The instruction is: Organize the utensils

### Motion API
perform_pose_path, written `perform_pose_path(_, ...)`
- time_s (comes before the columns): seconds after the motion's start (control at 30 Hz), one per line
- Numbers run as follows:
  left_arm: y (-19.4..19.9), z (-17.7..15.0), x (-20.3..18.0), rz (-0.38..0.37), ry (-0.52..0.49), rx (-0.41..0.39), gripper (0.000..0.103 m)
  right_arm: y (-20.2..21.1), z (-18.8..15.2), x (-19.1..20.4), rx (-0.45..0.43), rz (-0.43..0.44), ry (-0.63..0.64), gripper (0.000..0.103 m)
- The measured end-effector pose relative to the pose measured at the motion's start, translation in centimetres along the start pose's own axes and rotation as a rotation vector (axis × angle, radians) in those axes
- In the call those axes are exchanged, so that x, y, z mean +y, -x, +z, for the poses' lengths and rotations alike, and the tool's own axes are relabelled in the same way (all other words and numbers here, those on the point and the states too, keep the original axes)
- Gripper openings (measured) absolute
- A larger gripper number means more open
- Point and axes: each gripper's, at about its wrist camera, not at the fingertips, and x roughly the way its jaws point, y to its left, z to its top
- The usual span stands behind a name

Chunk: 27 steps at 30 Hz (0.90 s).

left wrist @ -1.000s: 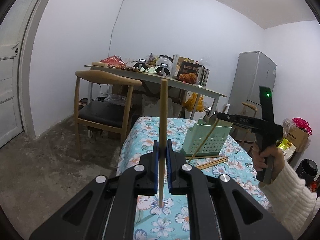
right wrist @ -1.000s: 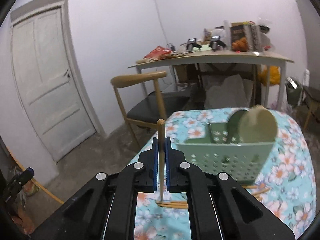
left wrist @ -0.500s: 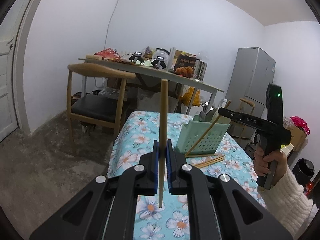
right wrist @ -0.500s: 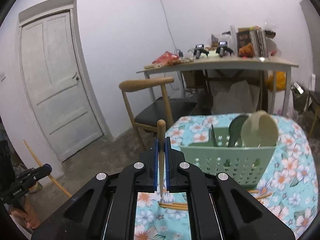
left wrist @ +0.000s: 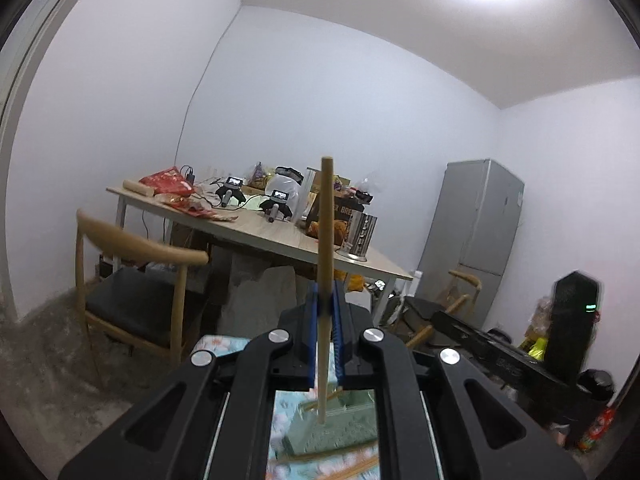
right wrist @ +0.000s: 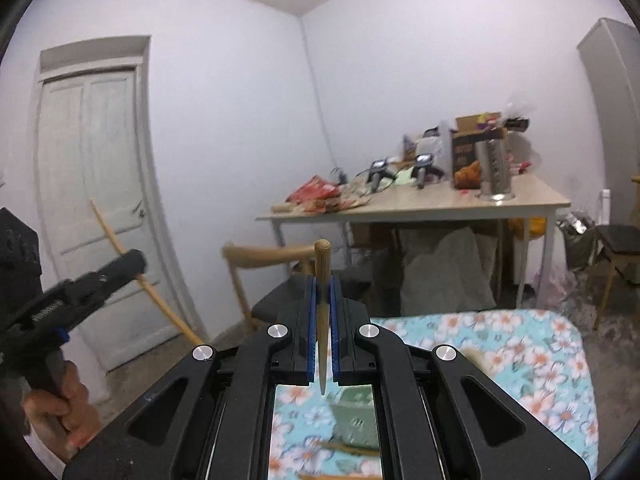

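Below me: floral cloth surface (right wrist: 532,364), turquoise with white and orange flowers, far edge rounded, concrete floor (right wrist: 600,344) past it. On cloth: pale green perforated basket (right wrist: 356,420), seen only through gap in my rig, blurred. Loose wooden chopsticks (right wrist: 344,447) lying flat on cloth just beside basket's near side; count unclear. In left view same basket (left wrist: 336,424) sits on cloth, more chopsticks (left wrist: 340,456) flat in front of it. Rest of surface hidden behind rig.
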Motion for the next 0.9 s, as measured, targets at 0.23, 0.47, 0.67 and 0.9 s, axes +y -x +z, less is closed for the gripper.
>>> perform_pose_path(0.23, -6.3, -1.5, -1.6, 0.039, -0.039, 0.038, 0.006, -0.1, 0.8, -1.0, -0.026, -0.049, 0.024, 0.004)
perform_pose_path(0.47, -11.7, -5.9, -1.3, 0.066, -0.058, 0.141, 0.006, -1.7, -1.0, -2.5, 0.050, -0.041, -0.012, 0.004)
perform_pose_path(0.67, -14.1, -9.5, -0.8, 0.058, -0.049, 0.231, 0.006, -3.6, -3.5, -1.5, 0.130, -0.059, 0.055, 0.004)
perform_pose_path(0.9, -15.4, -12.7, -1.5, 0.046, -0.067, 0.301, 0.005, -6.1, -6.9, -1.5, 0.228, -0.048, 0.032, 0.004)
